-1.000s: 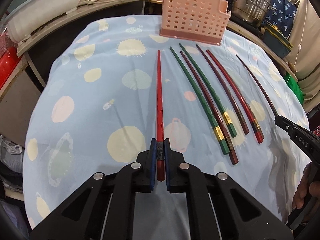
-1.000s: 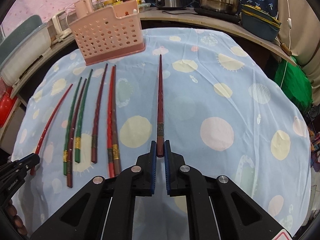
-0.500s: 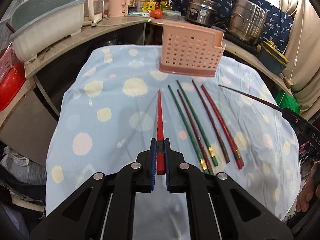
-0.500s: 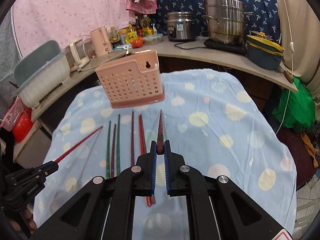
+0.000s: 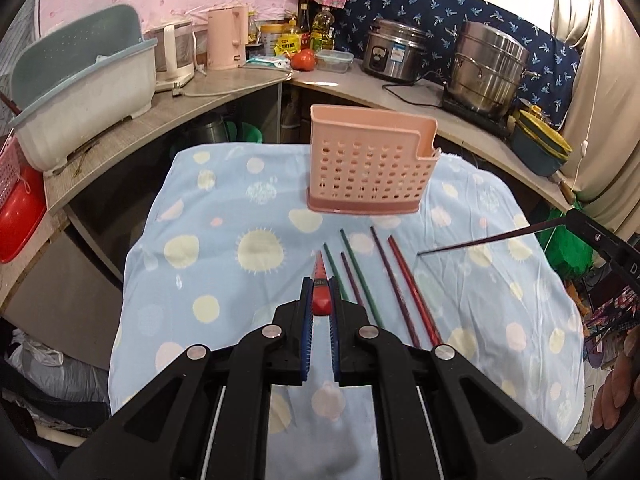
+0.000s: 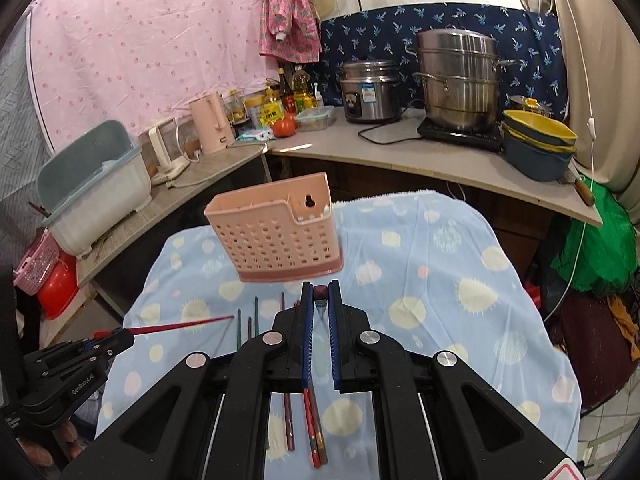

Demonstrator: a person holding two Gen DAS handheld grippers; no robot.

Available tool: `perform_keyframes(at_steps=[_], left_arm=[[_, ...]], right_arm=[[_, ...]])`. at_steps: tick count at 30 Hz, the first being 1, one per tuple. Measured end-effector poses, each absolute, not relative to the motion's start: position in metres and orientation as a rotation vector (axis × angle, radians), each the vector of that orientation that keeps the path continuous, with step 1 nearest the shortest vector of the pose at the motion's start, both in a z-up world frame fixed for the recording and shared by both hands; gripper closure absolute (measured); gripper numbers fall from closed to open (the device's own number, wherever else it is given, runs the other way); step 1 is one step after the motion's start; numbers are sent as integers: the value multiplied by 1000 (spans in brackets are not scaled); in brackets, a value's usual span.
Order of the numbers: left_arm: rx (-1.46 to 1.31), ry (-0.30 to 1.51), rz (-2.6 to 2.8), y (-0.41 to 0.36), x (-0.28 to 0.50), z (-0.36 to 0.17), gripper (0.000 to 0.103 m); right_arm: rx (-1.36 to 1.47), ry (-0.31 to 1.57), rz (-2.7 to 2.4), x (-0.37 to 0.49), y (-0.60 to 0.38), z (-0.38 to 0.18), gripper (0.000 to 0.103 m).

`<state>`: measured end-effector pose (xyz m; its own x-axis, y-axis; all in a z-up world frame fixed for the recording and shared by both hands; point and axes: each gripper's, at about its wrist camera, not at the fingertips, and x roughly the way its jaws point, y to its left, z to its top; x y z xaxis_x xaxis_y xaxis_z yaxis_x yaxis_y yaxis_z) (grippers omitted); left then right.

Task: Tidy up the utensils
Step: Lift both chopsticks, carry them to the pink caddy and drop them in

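Pink perforated basket (image 5: 370,168), pale-blue spotted tablecloth (image 5: 224,264), red, green, seemingly maroon chopsticks (image 5: 384,280)

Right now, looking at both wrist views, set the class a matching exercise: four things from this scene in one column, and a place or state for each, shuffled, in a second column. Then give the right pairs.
Column one:
1. bright red chopstick
2. dark maroon chopstick
3. pink perforated plastic utensil holder
4. two green chopsticks

Column two:
A. lying on the blue spotted cloth
B. clamped in the left gripper
C. standing upright, nothing visibly in it
D. clamped in the right gripper

Pairs: 1-B, 2-D, 3-C, 4-A
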<state>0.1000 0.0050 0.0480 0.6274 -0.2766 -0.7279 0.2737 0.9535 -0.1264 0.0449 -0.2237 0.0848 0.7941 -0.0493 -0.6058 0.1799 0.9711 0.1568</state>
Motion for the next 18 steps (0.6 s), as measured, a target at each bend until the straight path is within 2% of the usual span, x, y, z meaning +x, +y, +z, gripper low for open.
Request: perform_keyframes(at_steps=[18], left_arm=[[12,614,-366,-26,173,156,96]], right_arm=[[209,462,-120,122,-242,164,96]])
